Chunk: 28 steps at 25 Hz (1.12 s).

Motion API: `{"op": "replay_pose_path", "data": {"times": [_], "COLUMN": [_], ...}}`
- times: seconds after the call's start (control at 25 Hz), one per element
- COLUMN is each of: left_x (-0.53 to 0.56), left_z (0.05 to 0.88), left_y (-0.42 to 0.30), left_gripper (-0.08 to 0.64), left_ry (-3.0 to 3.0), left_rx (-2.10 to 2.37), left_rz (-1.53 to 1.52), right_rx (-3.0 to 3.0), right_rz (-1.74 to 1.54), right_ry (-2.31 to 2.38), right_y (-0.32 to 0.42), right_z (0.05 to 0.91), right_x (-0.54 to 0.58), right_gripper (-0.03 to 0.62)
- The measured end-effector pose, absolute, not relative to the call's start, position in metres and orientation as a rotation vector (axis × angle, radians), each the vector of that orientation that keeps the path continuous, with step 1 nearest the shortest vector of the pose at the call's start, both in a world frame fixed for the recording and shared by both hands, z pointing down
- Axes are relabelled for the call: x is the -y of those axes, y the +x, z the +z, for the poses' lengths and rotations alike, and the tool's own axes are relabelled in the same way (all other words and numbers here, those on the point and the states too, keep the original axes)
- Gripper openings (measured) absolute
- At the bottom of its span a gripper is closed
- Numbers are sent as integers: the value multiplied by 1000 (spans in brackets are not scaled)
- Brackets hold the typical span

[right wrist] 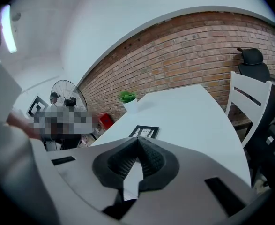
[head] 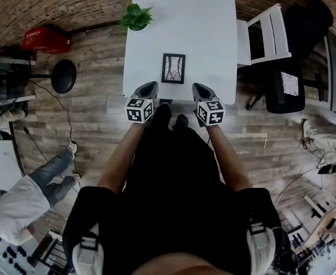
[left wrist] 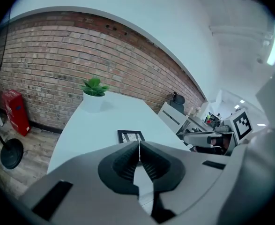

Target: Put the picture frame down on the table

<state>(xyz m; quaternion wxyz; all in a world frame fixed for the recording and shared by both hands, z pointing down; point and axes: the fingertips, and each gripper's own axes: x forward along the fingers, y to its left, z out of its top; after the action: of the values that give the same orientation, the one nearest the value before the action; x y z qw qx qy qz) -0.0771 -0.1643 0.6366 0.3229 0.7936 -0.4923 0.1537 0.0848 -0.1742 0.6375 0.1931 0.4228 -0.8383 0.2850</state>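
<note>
A red brick wall point(head: 53, 2) is seen along the far side of the room, with a grey wood-plank floor point(head: 96, 105) below it. A long white rectangular surface point(head: 196, 27) is set out from that wall. A white slatted wooden chair point(head: 265, 36) is placed at its right edge, and a round black stool point(head: 63, 75) and a red plastic crate point(head: 46, 39) are found on the floor to its left.

A small green plant in a white pot point(head: 136, 17) is stood at the far left corner of the surface.

The left hand-held gripper point(head: 146, 90) and the right hand-held gripper point(head: 202, 89) are held side by side over the near edge of the surface. On each, the jaws are closed tip to tip and nothing is gripped.

The black-rimmed rectangular picture frame point(head: 173, 68) is laid flat on the surface near its near edge, just beyond and between the two hand-held grippers and touched by neither.
</note>
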Motion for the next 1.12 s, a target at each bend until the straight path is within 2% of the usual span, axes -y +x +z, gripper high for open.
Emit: {"op": "replay_pose_path", "data": {"times": [0.44,1.12], "left_x": [117,50], "left_z": [594,576], "left_y": [-70,-61], "left_gripper": [23,21], "left_ry": [2144,2171], "left_rx": [1373,1445], "left_rz": [343,319], "right_rx": [2436,2476], "right_rz": [758,765], "right_ry": [1205,1211], "right_y": [102,124], "right_z": [608,603], "right_x": [134,75], "right_gripper": [-3,-2]}}
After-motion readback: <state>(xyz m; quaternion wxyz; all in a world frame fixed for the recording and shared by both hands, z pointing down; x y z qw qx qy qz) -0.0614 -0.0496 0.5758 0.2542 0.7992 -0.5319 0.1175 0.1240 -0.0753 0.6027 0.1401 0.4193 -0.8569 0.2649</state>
